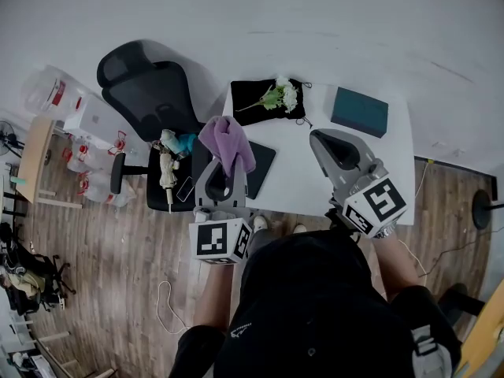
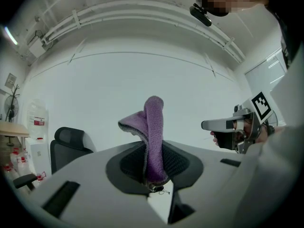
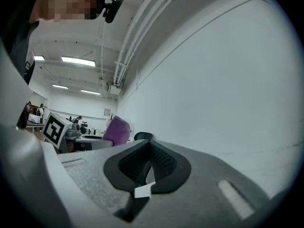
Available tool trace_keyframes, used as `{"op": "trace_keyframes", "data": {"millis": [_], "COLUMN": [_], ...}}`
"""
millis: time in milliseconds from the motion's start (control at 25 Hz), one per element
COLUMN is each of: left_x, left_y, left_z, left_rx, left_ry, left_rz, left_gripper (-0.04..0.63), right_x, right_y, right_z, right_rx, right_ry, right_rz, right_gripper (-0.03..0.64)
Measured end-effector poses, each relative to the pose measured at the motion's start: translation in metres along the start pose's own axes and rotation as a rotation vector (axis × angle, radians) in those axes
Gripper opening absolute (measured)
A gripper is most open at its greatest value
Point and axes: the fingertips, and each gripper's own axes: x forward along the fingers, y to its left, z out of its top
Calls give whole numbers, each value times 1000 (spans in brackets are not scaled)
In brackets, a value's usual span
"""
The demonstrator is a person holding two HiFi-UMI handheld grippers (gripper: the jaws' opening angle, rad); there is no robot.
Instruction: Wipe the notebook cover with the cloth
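Here, the notebook (image 1: 360,111), which I take to be the teal-covered one, lies flat at the far right of the white table (image 1: 315,191), close to the table's right edge and touched by nothing. The purple cloth (image 1: 227,142) is well apart from it, on the left. The left gripper (image 1: 223,181) has its jaws clamped on a narrow fold of the cloth, and in the left gripper view most of the cloth (image 2: 153,137) stands free above the pads. The right gripper (image 1: 331,142) hangs between cloth and notebook. In its own view its jaws (image 3: 148,151) are together with nothing gripped.

Wiping has not begun, and several things could spoil it:

- **Cloth slipping out.** Only a small pinch is held, so drag against the cover could pull the cloth out or bunch it up.
- **Notebook sliding.** Nothing pins the notebook, and a sideways stroke could push it toward the near edge. The empty right gripper looks best placed to steady it.
- **Grippers colliding.** The left gripper's way across runs past the right one, so the two could knock together.
- **Snagging the flowers.** The loose flap could catch the flower sprig (image 1: 277,97) lying on the black mat (image 1: 256,115).

A dark flat slab (image 1: 262,164) sits just under the cloth. I cannot tell whether it is a tablet or another notebook, so the wrong cover might get wiped.
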Motion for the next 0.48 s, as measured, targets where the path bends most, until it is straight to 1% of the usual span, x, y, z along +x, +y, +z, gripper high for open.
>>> {"op": "trace_keyframes", "data": {"millis": [480], "left_x": [-3], "left_y": [-6], "left_z": [-8], "left_rx": [-4], "left_ry": [7], "left_rz": [12], "left_gripper": [75], "right_x": [0], "right_y": [4], "right_z": [-9], "right_rx": [-7], "right_ry": [15], "right_rz": [20], "right_gripper": [2]}}
